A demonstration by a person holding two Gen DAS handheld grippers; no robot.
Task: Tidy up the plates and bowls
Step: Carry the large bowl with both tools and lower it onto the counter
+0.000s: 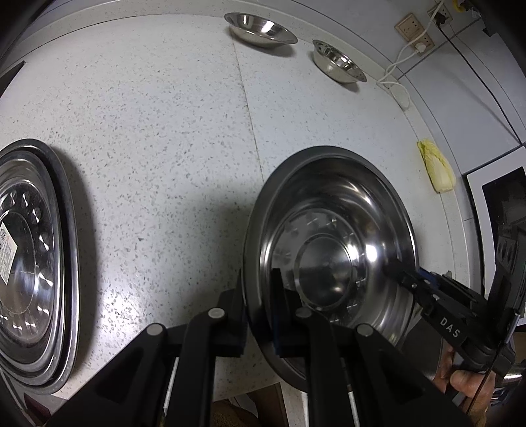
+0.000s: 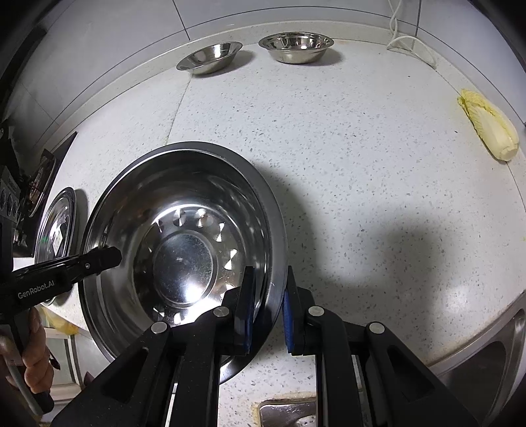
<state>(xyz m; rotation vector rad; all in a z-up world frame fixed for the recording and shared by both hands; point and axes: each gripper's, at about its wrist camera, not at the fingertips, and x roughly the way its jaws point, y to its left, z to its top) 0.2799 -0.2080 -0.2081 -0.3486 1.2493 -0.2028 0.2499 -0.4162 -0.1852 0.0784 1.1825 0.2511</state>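
Both claws pinch opposite rims of the large round stainless-steel basin [image 1: 332, 249], low in both frames on the speckled white stone counter [image 1: 157, 131]: left gripper [image 1: 259, 315] and right gripper [image 2: 268, 308] clamped narrow on its thin lip. It seems mid-placement (releasing likely comes next); two small shiny steel bowls [image 2: 256, 51] wait at upper centre.

Glossy steel basin [image 1: 328, 230], mirror-bright steel bowls [image 2: 296, 46], matt speckled stone counter [image 1: 157, 131]

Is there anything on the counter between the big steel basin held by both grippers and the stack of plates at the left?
Nothing visible. The counter between the basin and the plates is bare; the two small bowls stand far back.
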